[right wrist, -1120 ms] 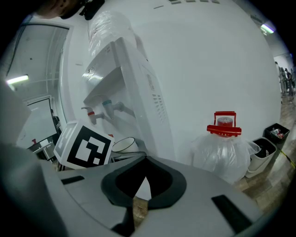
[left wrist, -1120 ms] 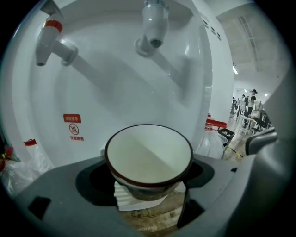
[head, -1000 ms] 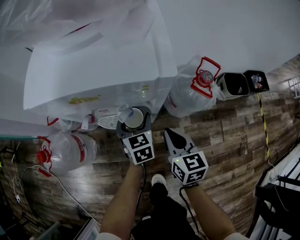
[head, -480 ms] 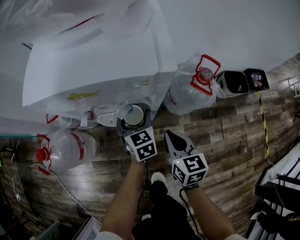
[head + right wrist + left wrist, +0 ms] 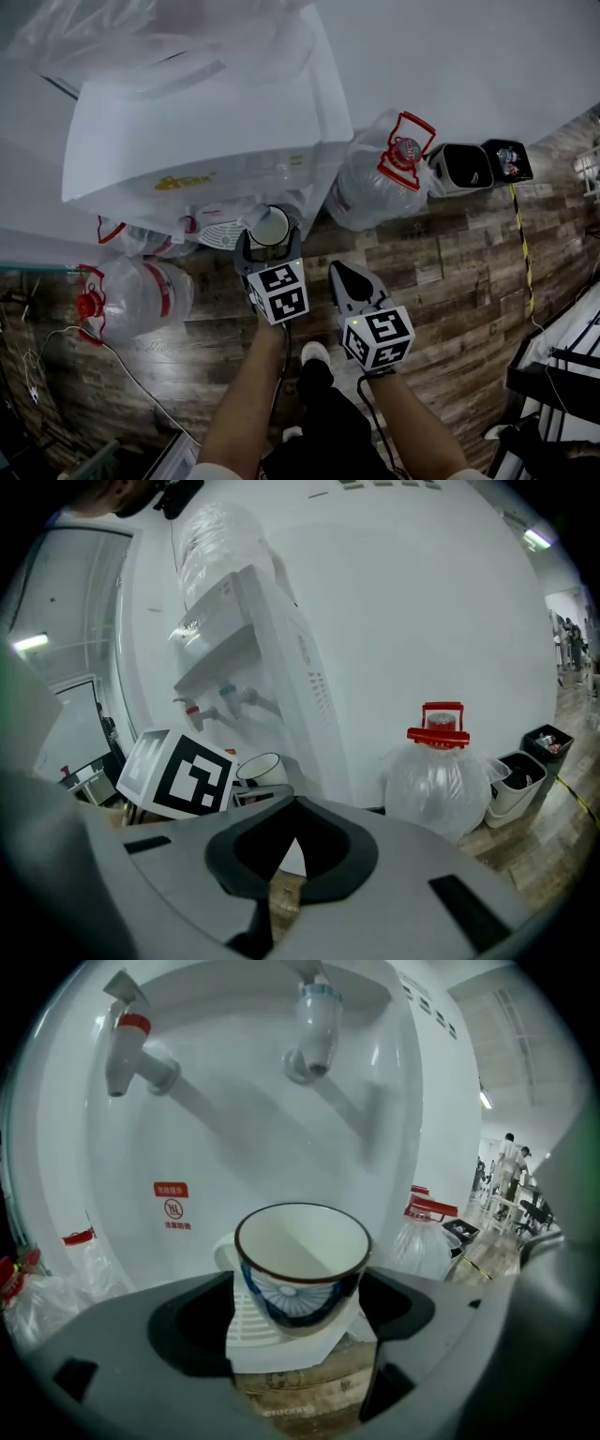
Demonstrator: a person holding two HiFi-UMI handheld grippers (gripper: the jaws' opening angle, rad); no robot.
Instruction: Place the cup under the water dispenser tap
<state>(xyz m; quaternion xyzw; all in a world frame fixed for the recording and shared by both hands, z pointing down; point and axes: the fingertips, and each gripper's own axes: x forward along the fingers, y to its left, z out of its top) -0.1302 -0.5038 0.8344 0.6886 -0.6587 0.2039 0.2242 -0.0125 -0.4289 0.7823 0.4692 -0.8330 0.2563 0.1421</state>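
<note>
A white cup with a dark rim and blue pattern (image 5: 300, 1260) is between my left gripper's jaws, held upright; the left gripper (image 5: 300, 1335) is shut on it. The cup hangs just above the white slotted drip tray (image 5: 246, 1321) of the white water dispenser (image 5: 234, 1147), roughly below the blue tap (image 5: 309, 1030), with the red tap (image 5: 127, 1044) off to the left. In the head view the cup (image 5: 270, 227) sits at the dispenser's (image 5: 206, 131) front, ahead of the left gripper (image 5: 268, 251). My right gripper (image 5: 352, 281) is shut and empty, held back to the right.
A large water bottle with a red cap (image 5: 375, 183) stands right of the dispenser, another (image 5: 131, 300) lies on the left. Two small bins (image 5: 459, 169) stand against the wall further right. The floor is wood plank (image 5: 450, 281). A cable (image 5: 122, 375) trails at the left.
The left gripper has carried the cup slightly further in toward the dispenser's front. The right gripper has stayed where it was.
</note>
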